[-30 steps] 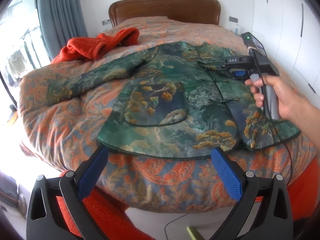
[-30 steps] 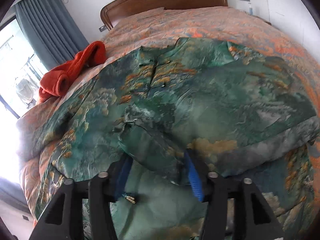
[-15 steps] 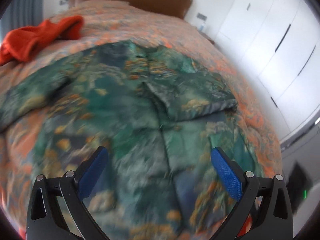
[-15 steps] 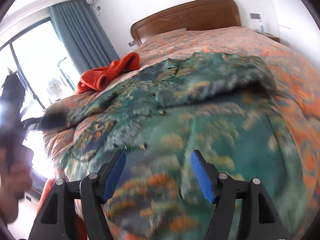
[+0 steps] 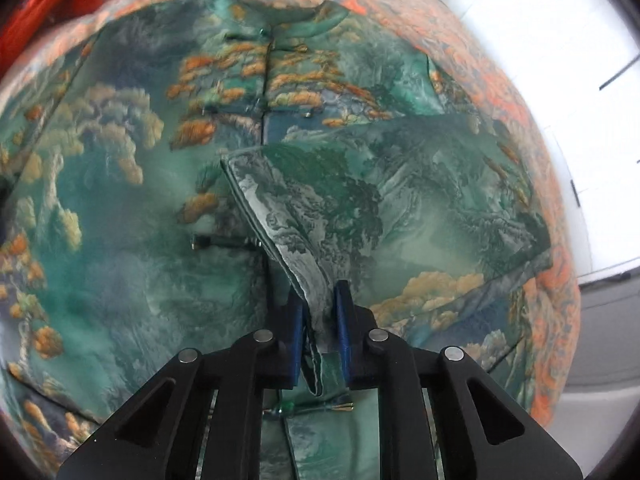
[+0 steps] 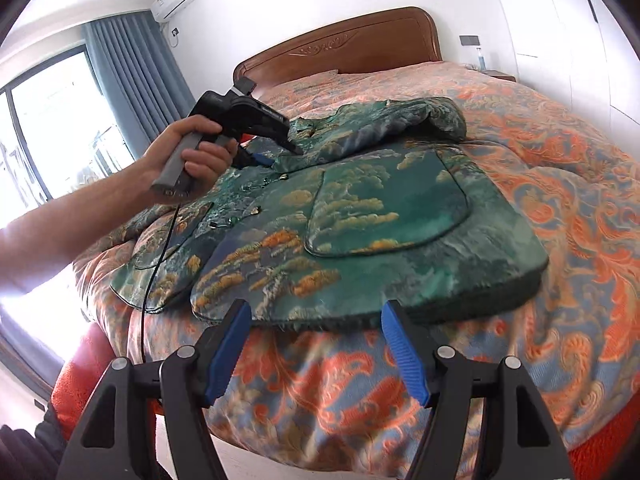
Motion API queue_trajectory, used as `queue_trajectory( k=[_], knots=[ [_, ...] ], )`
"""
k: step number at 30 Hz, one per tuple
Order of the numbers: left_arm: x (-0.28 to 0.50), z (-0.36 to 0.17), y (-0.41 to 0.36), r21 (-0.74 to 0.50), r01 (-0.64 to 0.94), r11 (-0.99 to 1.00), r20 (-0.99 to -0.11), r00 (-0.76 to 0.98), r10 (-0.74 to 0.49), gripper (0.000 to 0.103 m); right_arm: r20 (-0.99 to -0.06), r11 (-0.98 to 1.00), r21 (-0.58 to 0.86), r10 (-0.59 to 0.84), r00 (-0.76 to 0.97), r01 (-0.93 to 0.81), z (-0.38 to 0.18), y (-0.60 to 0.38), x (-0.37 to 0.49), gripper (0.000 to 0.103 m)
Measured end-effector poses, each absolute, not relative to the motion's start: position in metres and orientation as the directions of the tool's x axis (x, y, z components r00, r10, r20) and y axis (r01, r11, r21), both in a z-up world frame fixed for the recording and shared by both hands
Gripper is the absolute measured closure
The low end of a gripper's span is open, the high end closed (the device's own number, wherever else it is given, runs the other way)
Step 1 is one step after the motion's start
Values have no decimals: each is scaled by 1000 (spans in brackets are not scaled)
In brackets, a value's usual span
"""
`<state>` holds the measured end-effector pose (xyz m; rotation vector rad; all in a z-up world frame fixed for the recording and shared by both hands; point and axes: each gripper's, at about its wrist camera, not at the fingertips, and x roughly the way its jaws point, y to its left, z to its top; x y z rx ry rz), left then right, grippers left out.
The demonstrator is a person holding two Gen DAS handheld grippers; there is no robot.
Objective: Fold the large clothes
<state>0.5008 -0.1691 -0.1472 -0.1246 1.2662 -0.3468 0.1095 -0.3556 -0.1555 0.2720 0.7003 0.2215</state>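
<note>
Jacket (image 5: 120,208) cuff sits pinched in left claw (image 5: 319,320); right claw (image 6: 316,348) gapes just off its hem.

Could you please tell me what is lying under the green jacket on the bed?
The green jacket lies on an orange patterned bedspread, which shows all around it. Whatever is beneath the jacket's middle is covered. A folded-over sleeve rests on top of its chest.
</note>
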Motion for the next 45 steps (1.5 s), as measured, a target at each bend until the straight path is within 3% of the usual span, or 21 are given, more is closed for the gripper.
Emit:
queue_trajectory(
  k=[5, 8, 13, 19, 21, 22, 25, 30, 34, 39, 45],
  knots=[
    [509, -93, -168, -168, 225, 960, -852, 457, -256, 94, -594, 945, 315, 271, 758, -90, -153, -362, 101, 34],
    [524, -91, -159, -113, 190, 975, -841, 504, -196, 93, -587, 952, 296, 248, 770, -81, -147, -364, 100, 34],
    [541, -145, -165, -28, 167, 986, -892, 442, -100, 76, -595, 951, 303, 240, 767, -62, -141, -372, 115, 34],
    [529, -165, -160, -41, 161, 986, -861, 496, -116, 62, -612, 963, 251, 233, 756, -94, -109, -397, 174, 34],
    [524, -169, -154, -47, 139, 989, -843, 526, -114, 48, -624, 961, 266, 227, 748, -70, -97, -419, 217, 34],
    [525, -174, -150, -54, 135, 989, -836, 536, -119, 46, -630, 959, 278, 230, 742, -62, -97, -427, 232, 34],
    [518, -182, -143, -91, 135, 987, -813, 562, -152, 45, -661, 941, 337, 215, 719, 28, -103, -459, 297, 34],
    [511, -193, -151, -41, 147, 988, -780, 613, -124, 43, -600, 812, 582, 388, 699, 48, -123, -491, 398, 34],
    [506, -196, -150, -48, 150, 988, -764, 631, -133, 42, -666, 800, 589, 404, 627, 111, -158, -503, 480, 34],
    [508, -202, -150, -54, 150, 987, -753, 643, -139, 41, -753, 825, 507, 284, 593, 250, -185, -533, 557, 34],
    [505, -202, -147, -67, 151, 986, -746, 649, -150, 41, -690, 734, 621, 346, 636, 275, -185, -547, 581, 32]
  ],
)
